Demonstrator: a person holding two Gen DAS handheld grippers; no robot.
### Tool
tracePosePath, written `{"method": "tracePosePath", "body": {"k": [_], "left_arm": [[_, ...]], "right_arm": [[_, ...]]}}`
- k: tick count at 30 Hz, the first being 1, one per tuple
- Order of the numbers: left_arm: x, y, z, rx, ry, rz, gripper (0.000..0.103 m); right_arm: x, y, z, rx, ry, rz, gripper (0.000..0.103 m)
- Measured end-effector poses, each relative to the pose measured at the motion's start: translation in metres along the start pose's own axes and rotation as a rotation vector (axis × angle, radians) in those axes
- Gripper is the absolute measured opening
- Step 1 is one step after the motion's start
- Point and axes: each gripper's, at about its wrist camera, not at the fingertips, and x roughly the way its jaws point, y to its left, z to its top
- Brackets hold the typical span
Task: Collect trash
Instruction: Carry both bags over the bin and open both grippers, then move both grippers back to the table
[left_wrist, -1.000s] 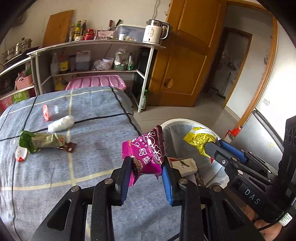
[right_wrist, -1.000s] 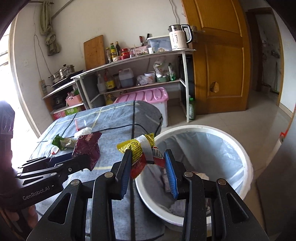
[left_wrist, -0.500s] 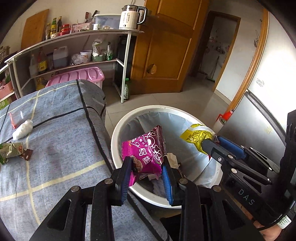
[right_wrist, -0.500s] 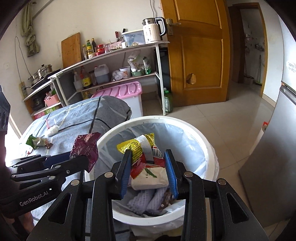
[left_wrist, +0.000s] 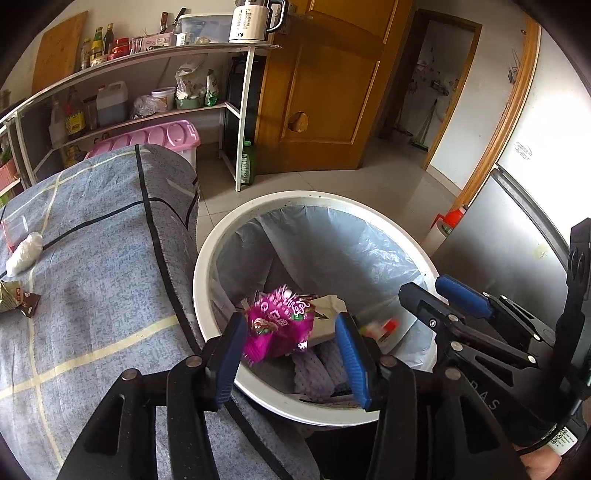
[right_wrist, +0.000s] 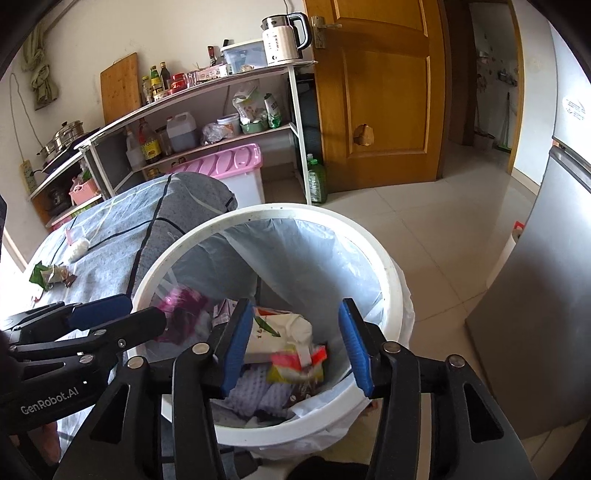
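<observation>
Both grippers hang over the white bin (left_wrist: 207, 295) with a grey liner. My left gripper (left_wrist: 290, 354) has its jaws opening. The magenta snack wrapper (left_wrist: 280, 325) is loose between them, close to the left pad and dropping into the bin. My right gripper (right_wrist: 295, 343) also has its jaws opening, and the yellow-red wrapper (right_wrist: 295, 365) falls blurred below them onto the other trash. On the grey-blue cloth (left_wrist: 92, 295) lie a white tissue wad (left_wrist: 24, 251), a green wrapper (left_wrist: 9, 299) and a small clear bag (left_wrist: 13, 229).
The bin (right_wrist: 391, 273) stands on the tiled floor against the table's edge. A silver fridge (right_wrist: 546, 295) is close on the right. Behind stand a white shelf rack (right_wrist: 295, 110), a pink-lidded box (right_wrist: 229, 162), a green bottle (right_wrist: 317, 181) and a wooden door (right_wrist: 376, 92).
Both grippers swung from over the table to above the bin and sank towards it. Their jaws then spread, and the magenta and yellow wrappers slipped out.
</observation>
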Motion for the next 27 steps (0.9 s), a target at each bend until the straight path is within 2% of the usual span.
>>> {"method": "tracePosePath", "body": {"k": [4, 6, 15, 27], "left_arm": [[-0.007, 0.004, -0.001, -0.002, -0.014, 0.023, 0.054], [-0.013, 0.008, -0.001, -0.015, -0.021, 0.009, 0.054], [-0.043, 0.033, -0.005, -0.052, -0.069, 0.049, 0.054], [-0.084, 0.088, -0.017, -0.144, -0.128, 0.13, 0.054]], "right_arm": [[-0.002, 0.003, 0.0, 0.0, 0.0, 0.001, 0.051], [-0.004, 0.005, 0.0, 0.0, -0.006, -0.002, 0.051], [-0.015, 0.024, 0.003, -0.012, -0.03, 0.027, 0.051], [-0.018, 0.077, 0.011, -0.081, -0.052, 0.119, 0.051]]}}
